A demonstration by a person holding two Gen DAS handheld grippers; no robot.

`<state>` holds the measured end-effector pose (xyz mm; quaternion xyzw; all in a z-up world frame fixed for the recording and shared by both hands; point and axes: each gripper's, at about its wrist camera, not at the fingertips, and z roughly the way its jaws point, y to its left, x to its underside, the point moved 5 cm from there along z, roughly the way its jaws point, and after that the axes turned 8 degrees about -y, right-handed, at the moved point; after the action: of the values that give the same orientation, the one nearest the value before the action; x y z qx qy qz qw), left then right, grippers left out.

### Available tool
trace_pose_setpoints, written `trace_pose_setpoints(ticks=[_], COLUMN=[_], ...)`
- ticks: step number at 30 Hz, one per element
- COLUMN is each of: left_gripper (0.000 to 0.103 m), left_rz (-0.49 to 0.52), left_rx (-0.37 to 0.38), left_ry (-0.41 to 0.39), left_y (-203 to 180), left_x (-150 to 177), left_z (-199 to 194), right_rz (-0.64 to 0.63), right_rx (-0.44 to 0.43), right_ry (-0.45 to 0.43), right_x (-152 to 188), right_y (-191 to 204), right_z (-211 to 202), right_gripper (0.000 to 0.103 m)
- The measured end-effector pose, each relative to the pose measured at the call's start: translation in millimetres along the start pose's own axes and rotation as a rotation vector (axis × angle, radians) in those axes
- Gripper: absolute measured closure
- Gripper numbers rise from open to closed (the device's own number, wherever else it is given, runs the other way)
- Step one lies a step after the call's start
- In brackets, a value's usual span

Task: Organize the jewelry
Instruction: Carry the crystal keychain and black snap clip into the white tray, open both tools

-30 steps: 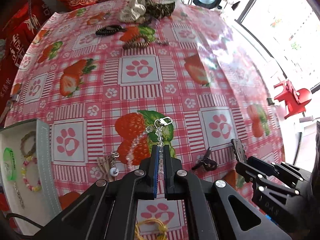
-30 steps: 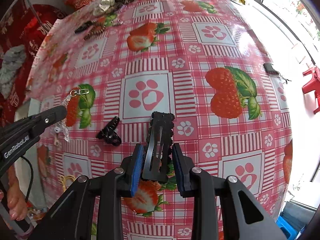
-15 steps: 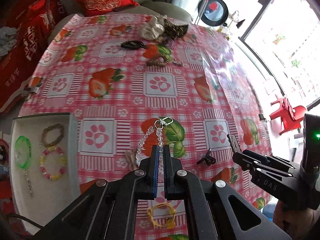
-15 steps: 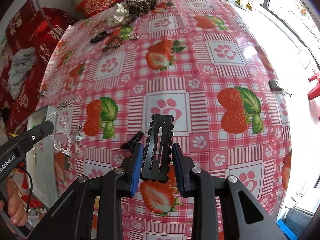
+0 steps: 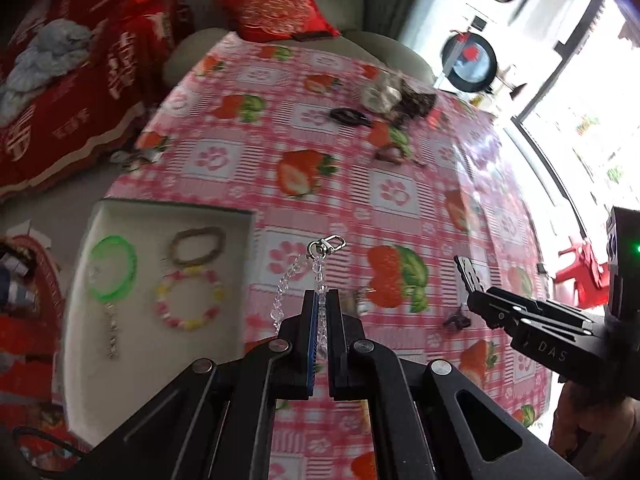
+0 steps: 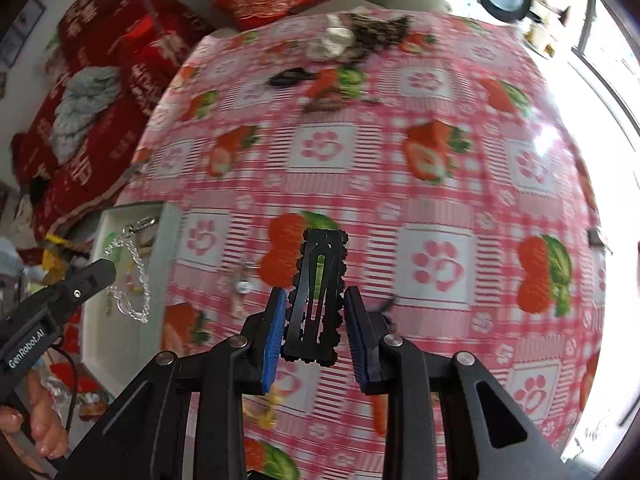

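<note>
My left gripper [image 5: 321, 300] is shut on a clear bead chain [image 5: 316, 276] with a silver clasp and holds it in the air just right of the white tray [image 5: 100, 360]. The chain also shows in the right wrist view [image 6: 132, 276], hanging over the tray [image 6: 104, 340]. The tray holds a green bracelet [image 5: 112, 268], a brown bead bracelet [image 5: 196, 242] and a pink-yellow bead bracelet [image 5: 190, 300]. My right gripper [image 6: 316, 300] is shut on a black hair clip [image 6: 318, 296], held above the strawberry tablecloth [image 6: 400, 184]. It shows at the right of the left wrist view [image 5: 480, 300].
Small black clips [image 5: 456, 320] and a small charm [image 6: 242, 286] lie on the cloth near the front. Scrunchies [image 5: 384, 92], a black hair tie [image 5: 350, 116] and a brown clip [image 5: 390, 154] lie at the far end. A red sofa [image 5: 80, 92] stands to the left.
My left gripper has carried the bead chain up and left toward the tray. My right gripper has lifted higher with the black hair clip still in it.
</note>
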<state>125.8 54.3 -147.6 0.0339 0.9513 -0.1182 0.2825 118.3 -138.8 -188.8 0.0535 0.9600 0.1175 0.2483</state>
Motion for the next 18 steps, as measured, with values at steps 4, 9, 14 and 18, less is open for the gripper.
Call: trace_pose_setpoints(ticks=[4, 9, 14, 18], left_gripper=[0.093, 0.093, 0.093, 0.093], left_rz=[-0.041, -0.094, -0.138, -0.163], left_rx=[-0.045, -0.109, -0.166, -0.214], left_ry=[-0.013, -0.021, -0.011, 0.006], left_y=[29.7, 71.7, 109.9, 136.2], left_x=[6.7, 20.4, 38.3, 57.1], left_z=[-13.8, -29.8, -38.6, -38.4], right_rz=[-0.069, -0.152, -0.232, -0.289], right_rx=[-0.057, -0.132, -0.196, -0.238], right_ry=[0.007, 0.029, 0.063, 0.096], right_x=[-5.1, -5.4, 2.8, 13.8], right_y=[39.7, 91.6, 141.2, 178.6], right_z=[6.2, 17.6, 33.7, 48.6], right_gripper=[0.071, 0.071, 0.071, 0.071])
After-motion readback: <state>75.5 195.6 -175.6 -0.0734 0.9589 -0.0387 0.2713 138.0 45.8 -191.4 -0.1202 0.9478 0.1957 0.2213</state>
